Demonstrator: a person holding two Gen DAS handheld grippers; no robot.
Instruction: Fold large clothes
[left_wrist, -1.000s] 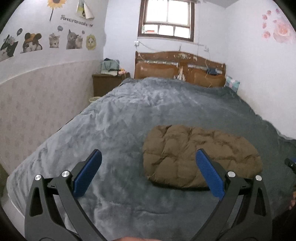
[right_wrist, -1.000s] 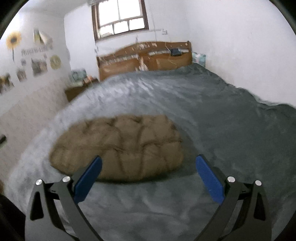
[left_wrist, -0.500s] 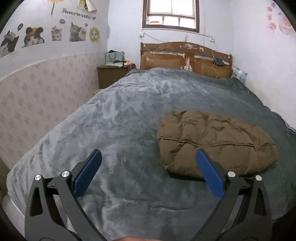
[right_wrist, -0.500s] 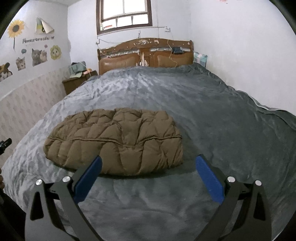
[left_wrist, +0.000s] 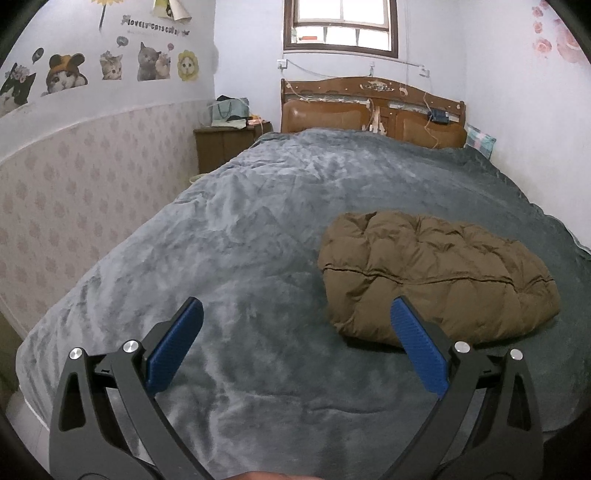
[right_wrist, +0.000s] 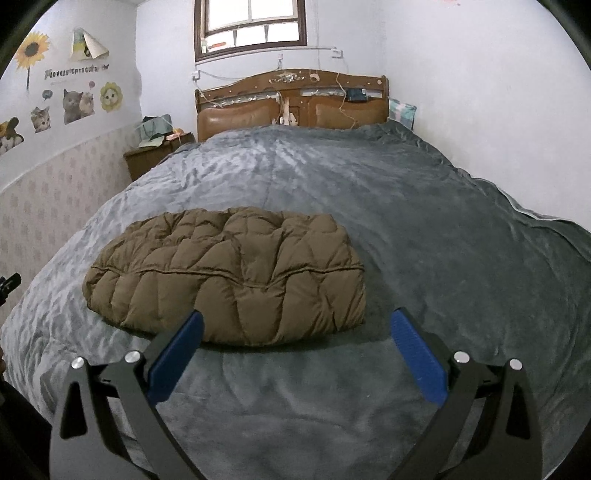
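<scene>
A brown quilted puffer jacket (left_wrist: 436, 277) lies folded into a compact bundle on the grey bed blanket (left_wrist: 240, 240); it also shows in the right wrist view (right_wrist: 229, 273). My left gripper (left_wrist: 295, 314) is open and empty, above the blanket near the bed's foot, to the left of the jacket. My right gripper (right_wrist: 295, 323) is open and empty, just in front of the jacket's near edge and apart from it.
A wooden headboard (left_wrist: 369, 107) stands at the far end. A nightstand (left_wrist: 225, 142) with bags is at the far left beside the wall. The blanket (right_wrist: 461, 229) stretches wide to the right of the jacket. The bed's left edge drops near the wall.
Both grippers have drawn back and steadied; the jacket now sits further right in the left view. The jacket itself has not moved. Both grippers stayed open.
</scene>
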